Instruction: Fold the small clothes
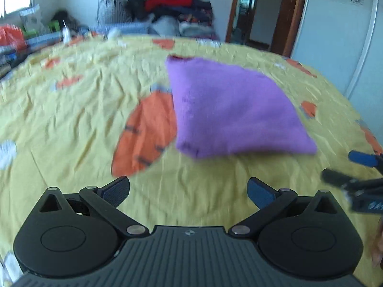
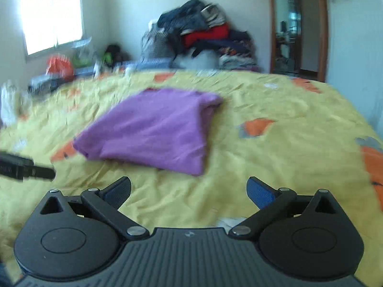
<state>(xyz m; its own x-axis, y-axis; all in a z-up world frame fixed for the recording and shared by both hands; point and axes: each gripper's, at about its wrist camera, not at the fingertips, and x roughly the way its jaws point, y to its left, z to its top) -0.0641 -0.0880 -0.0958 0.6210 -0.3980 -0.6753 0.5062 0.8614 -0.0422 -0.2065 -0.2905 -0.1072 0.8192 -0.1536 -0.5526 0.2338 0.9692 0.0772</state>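
A purple garment (image 1: 229,110) lies folded into a compact rectangle on the yellow bedsheet (image 1: 71,119) with orange carrot prints. It also shows in the right wrist view (image 2: 155,129). My left gripper (image 1: 189,191) is open and empty, held short of the garment's near edge. My right gripper (image 2: 189,191) is open and empty, also short of the garment. The right gripper shows at the right edge of the left wrist view (image 1: 354,172), open. Part of the left gripper's body (image 2: 24,167) shows at the left edge of the right wrist view.
A tall pile of mixed clothes (image 2: 203,38) stands at the far side of the bed against the wall. Bags and clutter (image 2: 59,64) lie at the far left under a window. A wooden doorway (image 2: 296,28) is at the back right.
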